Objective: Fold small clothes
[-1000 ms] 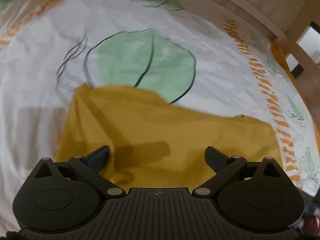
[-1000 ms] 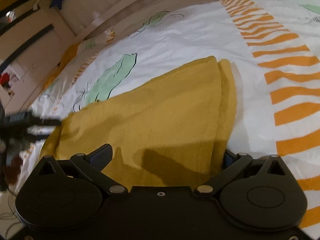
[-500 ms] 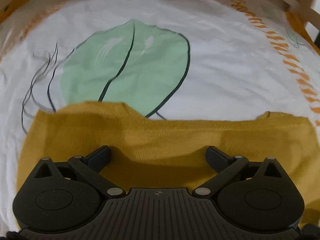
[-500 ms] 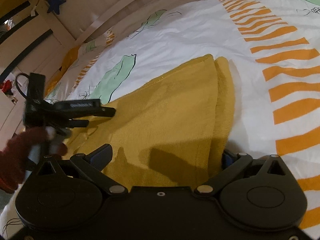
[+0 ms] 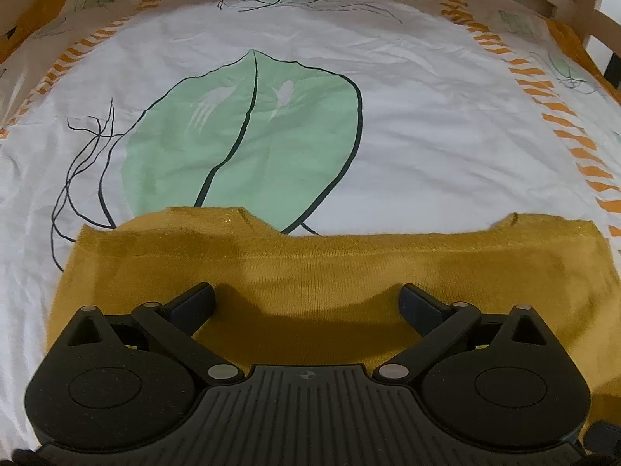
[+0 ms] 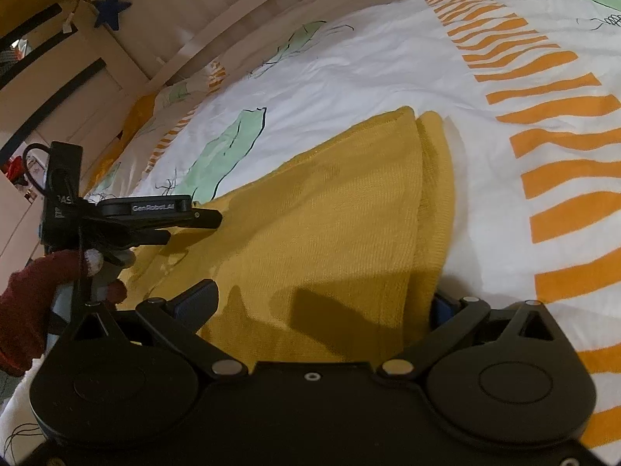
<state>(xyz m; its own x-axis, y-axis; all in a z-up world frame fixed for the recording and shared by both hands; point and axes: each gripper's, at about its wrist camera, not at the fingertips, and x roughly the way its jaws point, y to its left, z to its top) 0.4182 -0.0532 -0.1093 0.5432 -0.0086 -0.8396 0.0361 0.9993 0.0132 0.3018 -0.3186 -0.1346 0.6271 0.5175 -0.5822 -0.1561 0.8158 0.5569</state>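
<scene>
Mustard knit garment point(image 5: 310, 272) lies folded flat on the leaf-print sheet point(image 5: 427, 136), ribbed texture visible. Your left gripper point(image 5: 306, 299) hovers over its near edge, fingers spread, gripping nothing. Your right gripper point(image 6: 322, 306) straddles the garment's layered corner, likewise spread.
</scene>
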